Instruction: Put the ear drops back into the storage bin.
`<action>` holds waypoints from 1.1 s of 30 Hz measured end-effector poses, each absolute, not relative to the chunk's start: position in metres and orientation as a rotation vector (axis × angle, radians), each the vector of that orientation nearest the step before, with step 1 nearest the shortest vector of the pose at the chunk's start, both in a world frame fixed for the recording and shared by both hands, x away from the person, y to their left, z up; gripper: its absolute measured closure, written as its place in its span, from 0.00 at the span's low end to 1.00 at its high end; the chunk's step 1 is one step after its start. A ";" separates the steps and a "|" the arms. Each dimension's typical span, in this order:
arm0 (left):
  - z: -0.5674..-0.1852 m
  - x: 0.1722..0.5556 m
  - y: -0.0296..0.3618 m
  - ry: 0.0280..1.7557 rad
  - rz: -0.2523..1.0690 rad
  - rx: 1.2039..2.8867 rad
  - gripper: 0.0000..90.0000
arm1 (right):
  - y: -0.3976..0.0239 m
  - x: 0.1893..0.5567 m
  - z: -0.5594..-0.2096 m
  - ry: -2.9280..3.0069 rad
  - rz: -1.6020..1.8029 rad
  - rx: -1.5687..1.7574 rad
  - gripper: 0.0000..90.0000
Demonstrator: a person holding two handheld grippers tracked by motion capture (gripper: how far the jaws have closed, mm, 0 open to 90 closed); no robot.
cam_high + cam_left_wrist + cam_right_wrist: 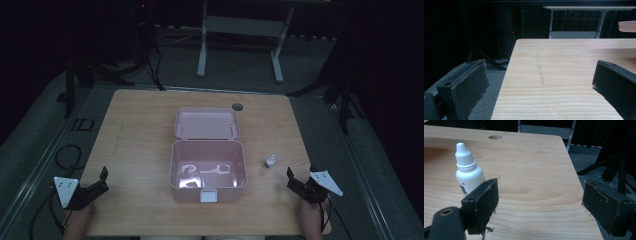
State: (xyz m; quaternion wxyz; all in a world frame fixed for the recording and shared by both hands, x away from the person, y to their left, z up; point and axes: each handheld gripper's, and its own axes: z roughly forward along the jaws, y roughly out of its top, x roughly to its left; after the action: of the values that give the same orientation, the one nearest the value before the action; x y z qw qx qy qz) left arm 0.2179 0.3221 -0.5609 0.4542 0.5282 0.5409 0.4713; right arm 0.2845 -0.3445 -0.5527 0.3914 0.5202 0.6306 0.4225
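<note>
While open-lidded, pink box [208,170]: white curly bits [205,170] inside.

I count 1 desk [140,130] of pale wood in front of me, with 1 round hole [237,106] near its far edge. On it stands 1 pink box [208,171], open, with its 1 lid [206,123] folded back behind it and 1 white latch [208,195] on its front wall. There is 1 small white dropper bottle [270,161] with 1 pointed cap [463,154]. I hold 2 grippers: 1 left gripper [92,187] and 1 right gripper [301,184], each with 2 black jaws and 1 grey three-cornered plate. Beyond the desk I see 1 white table frame [240,37] with 2 legs.
</note>
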 end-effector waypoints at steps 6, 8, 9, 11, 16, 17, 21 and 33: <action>-0.561 0.218 0.322 1.337 1.160 1.308 0.00 | -0.344 0.285 -0.553 1.616 1.081 1.311 0.15; -0.561 0.218 0.321 1.331 1.165 1.316 0.00 | -0.345 0.287 -0.553 1.622 1.083 1.320 0.15; -0.561 0.218 0.321 1.331 1.165 1.316 0.00 | -0.345 0.287 -0.553 1.621 1.084 1.321 0.15; -0.561 0.218 0.322 1.331 1.157 1.317 0.00 | -0.345 0.288 -0.552 1.630 1.063 1.326 0.15; -0.561 0.218 0.322 1.331 1.155 1.315 0.00 | -0.345 0.291 -0.548 1.711 1.105 1.361 0.14; -0.561 0.217 0.322 1.330 1.151 1.314 0.00 | -0.346 0.291 -0.545 1.731 1.116 1.390 0.13; -0.561 0.217 0.323 1.338 1.146 1.308 0.00 | -0.347 0.293 -0.540 1.794 1.102 1.440 0.13; -0.562 0.218 0.322 1.329 1.136 1.335 0.00 | -0.353 0.301 -0.522 2.054 0.945 1.596 0.14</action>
State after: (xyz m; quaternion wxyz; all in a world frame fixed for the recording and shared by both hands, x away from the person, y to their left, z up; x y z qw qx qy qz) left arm 0.2184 0.3216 -0.5615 0.4534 0.5410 0.5385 0.4602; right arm 0.3014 -0.3527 -0.5217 0.1860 0.5665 0.7292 0.3356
